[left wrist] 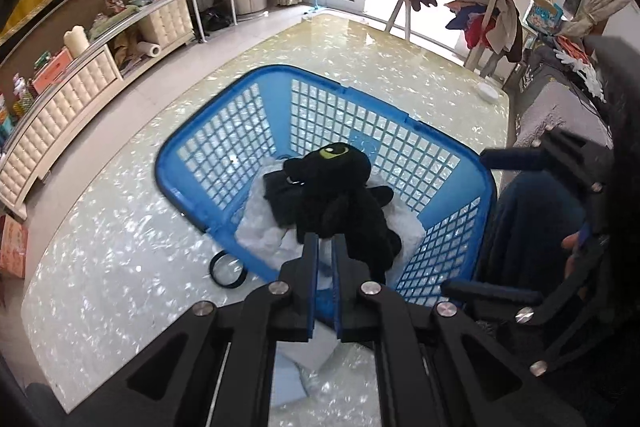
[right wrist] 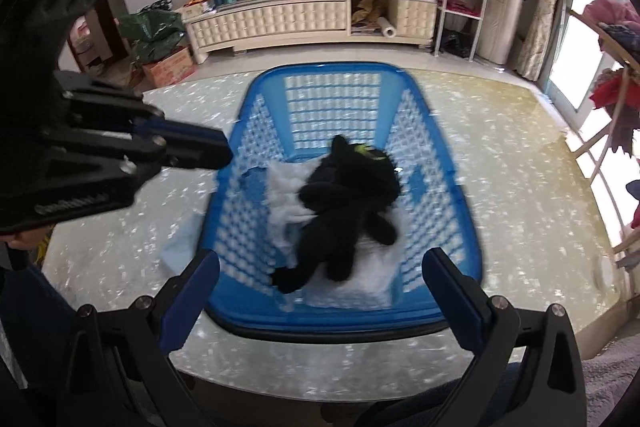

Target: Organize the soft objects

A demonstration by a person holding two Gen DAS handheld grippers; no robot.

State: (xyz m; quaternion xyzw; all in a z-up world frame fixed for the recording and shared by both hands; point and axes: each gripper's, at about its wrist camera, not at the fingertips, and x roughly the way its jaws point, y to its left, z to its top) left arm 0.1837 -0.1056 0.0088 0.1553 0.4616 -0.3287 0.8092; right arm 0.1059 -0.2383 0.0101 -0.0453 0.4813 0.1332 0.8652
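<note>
Lying in the blue basket (right wrist: 460, 195), the black plush toy (right wrist: 344, 211) points its head to the upper right, tail lower left. Left claw (left wrist: 325, 247) is pinched together, empty; right claw (right wrist: 320, 291) is wide apart.

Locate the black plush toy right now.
In both wrist views the black plush toy lies inside the blue basket on white padding, mid-table.

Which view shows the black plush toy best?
Left wrist view: the black plush toy is sharp, with its green eye clear, though the left claw covers its lower end. Right wrist view shows its whole body in the blue basket, but blurred.
</note>
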